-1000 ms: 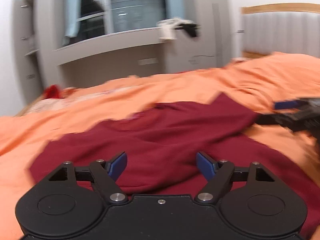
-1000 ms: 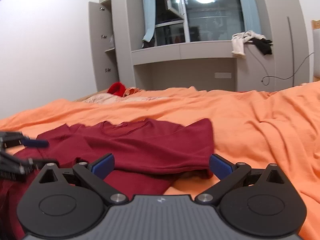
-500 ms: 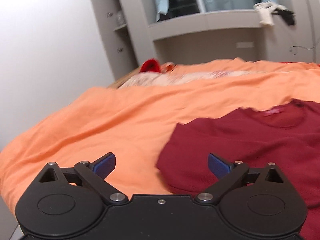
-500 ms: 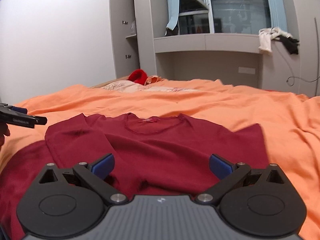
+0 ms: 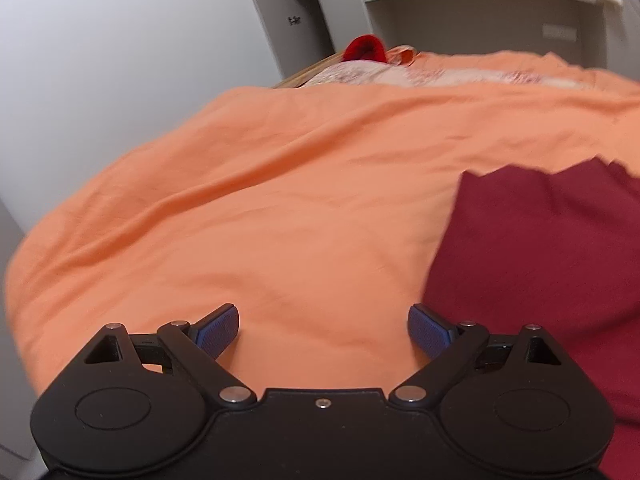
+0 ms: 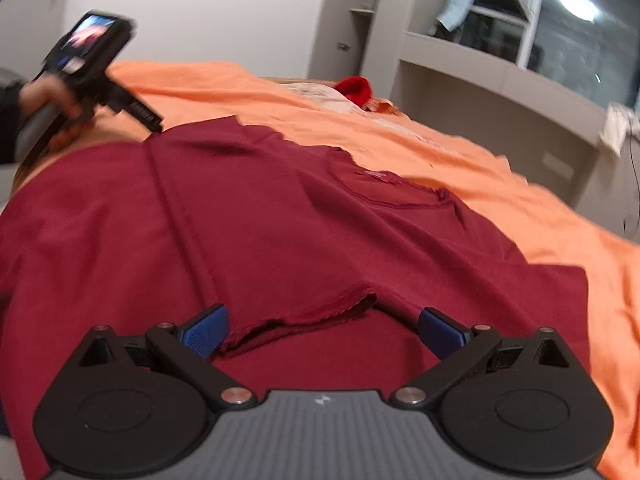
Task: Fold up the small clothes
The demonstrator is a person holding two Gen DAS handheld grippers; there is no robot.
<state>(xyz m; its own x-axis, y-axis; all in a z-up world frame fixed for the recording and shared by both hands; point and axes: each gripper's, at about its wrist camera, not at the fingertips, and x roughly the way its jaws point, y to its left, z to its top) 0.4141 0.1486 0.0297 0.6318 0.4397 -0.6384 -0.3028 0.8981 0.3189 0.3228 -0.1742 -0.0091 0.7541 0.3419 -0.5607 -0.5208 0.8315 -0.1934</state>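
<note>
In the left wrist view the left gripper (image 5: 323, 330), jaws spread and just narrowing on nothing, hovers over bare orange bedsheet (image 5: 280, 208), the maroon shirt (image 5: 536, 248) edge at its right; in the right wrist view the right gripper (image 6: 323, 330) gapes empty over the shirt's folded sleeve hem (image 6: 304, 316).

Shirt (image 6: 280, 216) flat on bedsheet (image 6: 500, 184)

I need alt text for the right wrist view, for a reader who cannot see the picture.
A dark red shirt lies spread on an orange bedsheet, with one sleeve folded over its body. The open right gripper hovers over the sleeve's cuff, holding nothing. At the far left, a hand holds the left gripper near the shirt's edge.
</note>
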